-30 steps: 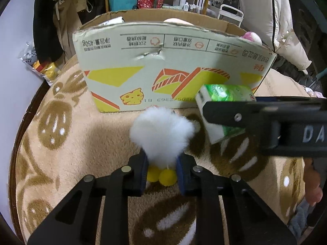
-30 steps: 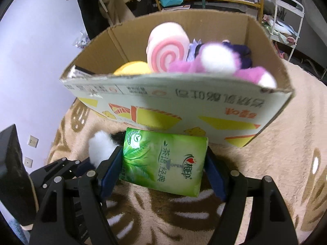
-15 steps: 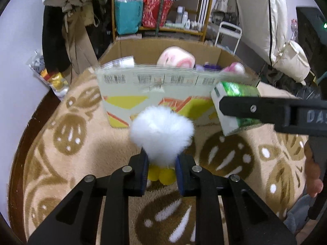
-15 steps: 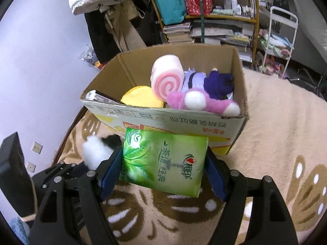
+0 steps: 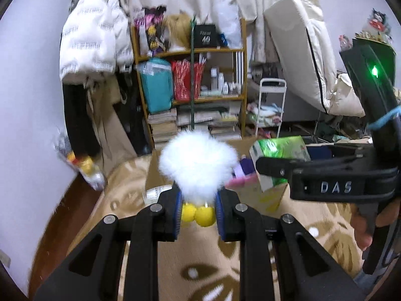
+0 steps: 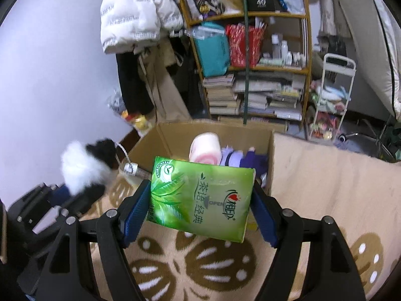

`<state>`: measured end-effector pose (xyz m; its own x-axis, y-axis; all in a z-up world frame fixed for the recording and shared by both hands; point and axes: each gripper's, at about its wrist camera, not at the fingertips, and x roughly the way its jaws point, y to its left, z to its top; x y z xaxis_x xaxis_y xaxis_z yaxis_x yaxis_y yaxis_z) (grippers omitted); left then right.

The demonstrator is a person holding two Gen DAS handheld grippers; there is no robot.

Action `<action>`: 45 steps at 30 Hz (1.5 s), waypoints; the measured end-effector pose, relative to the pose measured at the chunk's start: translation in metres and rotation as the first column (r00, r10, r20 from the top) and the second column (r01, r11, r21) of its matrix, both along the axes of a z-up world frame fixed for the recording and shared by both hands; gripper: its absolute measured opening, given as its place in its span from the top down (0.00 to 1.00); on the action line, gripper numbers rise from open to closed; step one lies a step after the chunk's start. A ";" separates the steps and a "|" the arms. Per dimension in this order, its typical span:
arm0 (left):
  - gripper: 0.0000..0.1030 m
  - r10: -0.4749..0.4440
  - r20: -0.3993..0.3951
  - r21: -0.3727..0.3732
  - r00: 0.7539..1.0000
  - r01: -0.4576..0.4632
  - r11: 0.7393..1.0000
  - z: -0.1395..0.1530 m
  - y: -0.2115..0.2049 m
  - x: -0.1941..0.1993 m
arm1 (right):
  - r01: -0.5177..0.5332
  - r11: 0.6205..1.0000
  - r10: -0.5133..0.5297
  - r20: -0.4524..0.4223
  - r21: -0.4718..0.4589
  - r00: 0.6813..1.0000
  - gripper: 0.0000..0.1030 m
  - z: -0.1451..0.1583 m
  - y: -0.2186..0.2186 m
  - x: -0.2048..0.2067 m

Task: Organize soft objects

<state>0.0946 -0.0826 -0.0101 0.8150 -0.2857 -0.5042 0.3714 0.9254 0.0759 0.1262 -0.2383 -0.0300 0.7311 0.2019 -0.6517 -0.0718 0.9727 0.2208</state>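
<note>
My left gripper (image 5: 196, 207) is shut on a fluffy white plush toy (image 5: 198, 164) with yellow feet, held in the air in front of the cardboard box (image 5: 155, 173). The same plush toy (image 6: 80, 170) shows white and black at the left of the right wrist view. My right gripper (image 6: 200, 200) is shut on a green tissue pack (image 6: 203, 195), held above the near wall of the box (image 6: 215, 131). In the left wrist view that tissue pack (image 5: 278, 150) sits at the right. Inside the box lie a pink swirl roll cushion (image 6: 206, 148) and a purple plush (image 6: 248, 160).
The box stands on a beige rug with brown leaf prints (image 6: 325, 183). Behind it is a cluttered wooden shelf (image 6: 253, 62) with books and bags, hanging coats (image 6: 140, 25) at the left, a white cart (image 6: 330, 100) and a leaning mattress (image 5: 300, 50) at the right.
Both grippers have risen with their loads. The views now look over the box top toward the shelf, where a second ago the box's front wall filled the view.
</note>
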 end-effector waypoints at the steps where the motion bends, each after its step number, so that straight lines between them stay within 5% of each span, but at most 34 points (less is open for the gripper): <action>1: 0.79 -0.003 0.009 0.002 1.000 0.003 1.000 0.003 -0.002 0.004 | 0.006 1.000 -0.006 0.010 0.003 1.000 0.22 0.002 -0.001 0.002; 11: 0.78 0.033 -0.012 0.033 0.999 -0.032 0.999 -0.001 -0.011 0.052 | 0.064 0.997 -0.068 0.077 0.053 0.995 0.22 0.001 -0.017 0.023; 27: 0.73 0.065 -0.130 0.105 0.989 -0.051 0.993 -0.047 -0.025 0.082 | 0.091 0.994 -0.092 0.008 0.057 0.996 0.21 -0.037 -0.028 0.051; 32: 0.49 0.083 -0.121 0.090 0.989 -0.073 0.993 -0.039 -0.018 0.074 | 0.089 0.994 -0.090 0.004 0.067 0.996 0.20 -0.036 -0.030 0.050; 38: 0.34 0.130 -0.096 0.084 0.987 -0.122 0.989 -0.023 -0.005 0.063 | 0.078 0.995 -0.079 0.026 0.066 0.997 0.07 -0.027 -0.030 0.043; 45: 0.29 0.185 -0.072 0.086 0.980 -0.178 0.980 -0.003 0.014 0.033 | 0.066 0.997 -0.067 0.012 0.036 0.998 0.07 -0.011 -0.030 0.024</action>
